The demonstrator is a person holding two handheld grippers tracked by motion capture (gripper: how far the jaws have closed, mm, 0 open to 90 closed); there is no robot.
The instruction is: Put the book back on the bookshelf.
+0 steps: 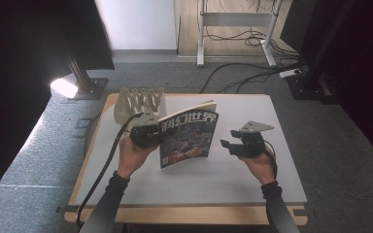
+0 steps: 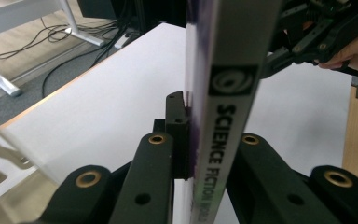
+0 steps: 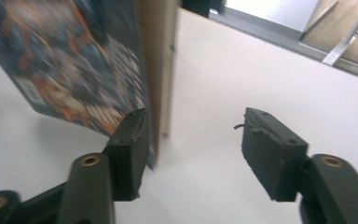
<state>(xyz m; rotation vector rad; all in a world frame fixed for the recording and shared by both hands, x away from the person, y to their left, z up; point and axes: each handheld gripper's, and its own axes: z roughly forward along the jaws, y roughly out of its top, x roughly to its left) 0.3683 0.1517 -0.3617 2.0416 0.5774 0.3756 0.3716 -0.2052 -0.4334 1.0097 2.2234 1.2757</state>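
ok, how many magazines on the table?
1. The magazine stands upright mid-table, clamped at its spine by the left gripper, in front of the wooden rack. The rack's slots look empty; none seems hidden.

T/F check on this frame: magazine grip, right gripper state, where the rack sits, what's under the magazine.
1. The left gripper is clamped on the magazine at its spine. True.
2. The magazine lies flat on the table. False: it is held up off the white table top, cover facing the high view.
3. The right gripper is shut on the magazine's page edge. False: its jaws stand apart, to the right of the magazine, with no pad pressing on it.
4. A pale slotted rack stands at the far left of the table, behind the left gripper. True.
5. The rack holds a book. False: its slots look empty.
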